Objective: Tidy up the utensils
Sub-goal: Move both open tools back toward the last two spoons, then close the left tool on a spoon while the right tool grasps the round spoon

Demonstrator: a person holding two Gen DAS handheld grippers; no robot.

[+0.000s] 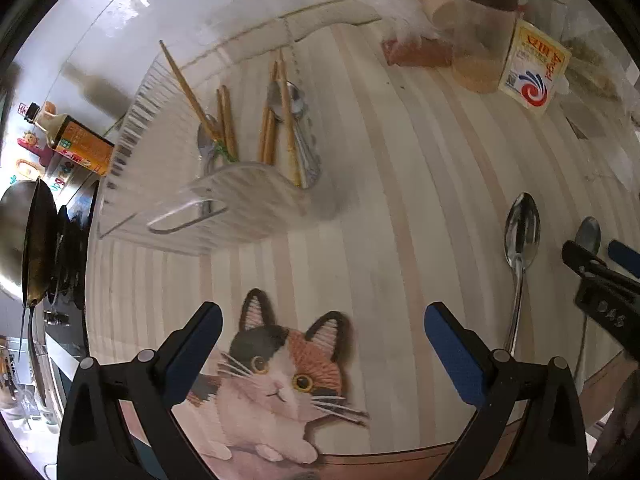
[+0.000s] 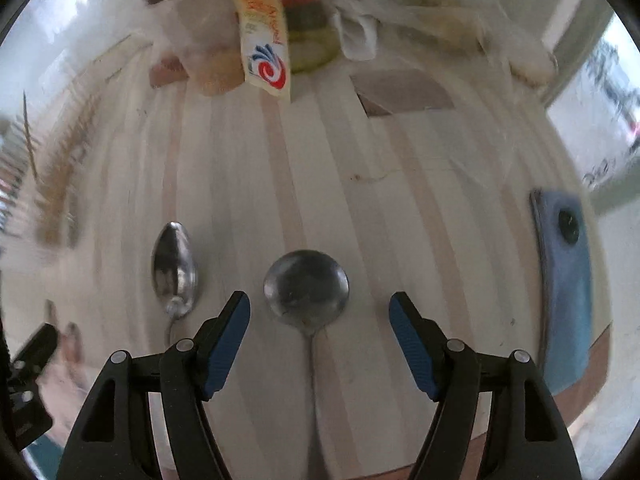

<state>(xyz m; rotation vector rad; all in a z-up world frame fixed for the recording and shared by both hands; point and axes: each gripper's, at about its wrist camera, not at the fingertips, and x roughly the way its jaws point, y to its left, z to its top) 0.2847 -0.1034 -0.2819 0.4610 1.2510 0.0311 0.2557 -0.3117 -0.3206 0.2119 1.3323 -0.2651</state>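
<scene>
A clear ribbed utensil holder stands on the striped table and holds several wooden chopsticks and metal spoons. Two loose spoons lie on the table: an oval one and a round one. My left gripper is open and empty above a cat picture. My right gripper is open, its jaws on either side of the round spoon's neck, not touching it. The right gripper also shows in the left wrist view.
A jar and a yellow packet stand at the table's far side with plastic bags. A blue phone lies at the right edge. A sauce bottle and a wok are to the left.
</scene>
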